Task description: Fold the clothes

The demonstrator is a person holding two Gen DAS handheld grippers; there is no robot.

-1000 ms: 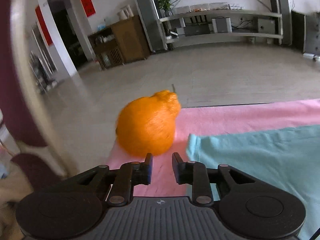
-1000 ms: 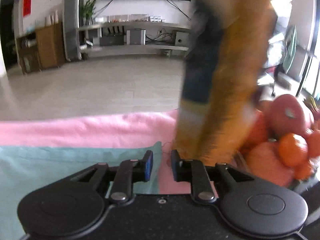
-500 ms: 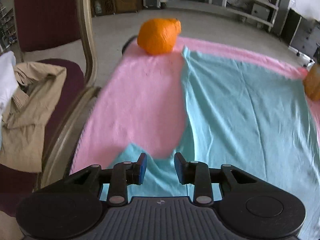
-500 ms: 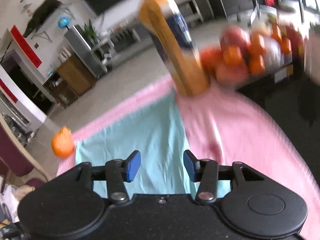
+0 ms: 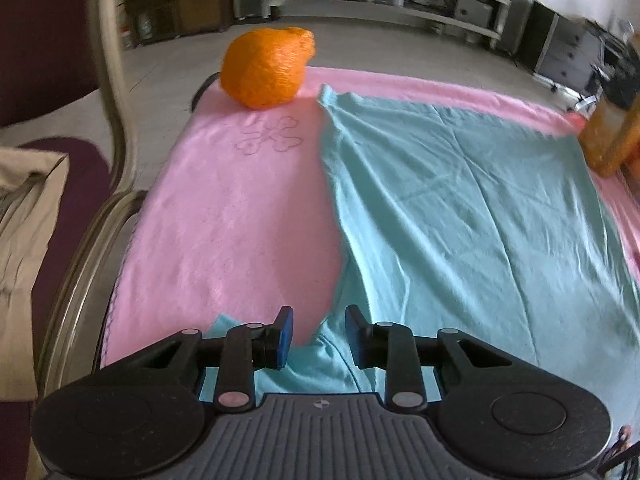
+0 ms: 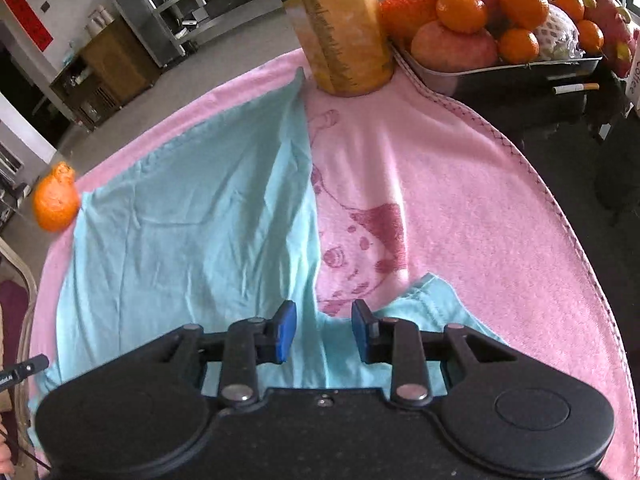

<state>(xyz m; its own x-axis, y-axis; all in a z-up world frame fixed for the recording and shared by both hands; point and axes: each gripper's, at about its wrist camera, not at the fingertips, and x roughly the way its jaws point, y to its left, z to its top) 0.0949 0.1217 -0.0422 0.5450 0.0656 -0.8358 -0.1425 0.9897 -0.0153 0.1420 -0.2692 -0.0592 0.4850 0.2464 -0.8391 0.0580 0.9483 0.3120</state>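
Shirt [image 5: 460, 208] lies flat, long axis running away from both grippers, left gripper [image 5: 318, 334] and right gripper [image 6: 322, 330] each over a near sleeve, jaws closing, nothing gripped.

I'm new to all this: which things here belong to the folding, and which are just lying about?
Part of the job:
- teal garment
- left claw, closing
- right claw, closing

Just lying about:
- pink towel
- orange fruit
- juice bottle
- fruit tray
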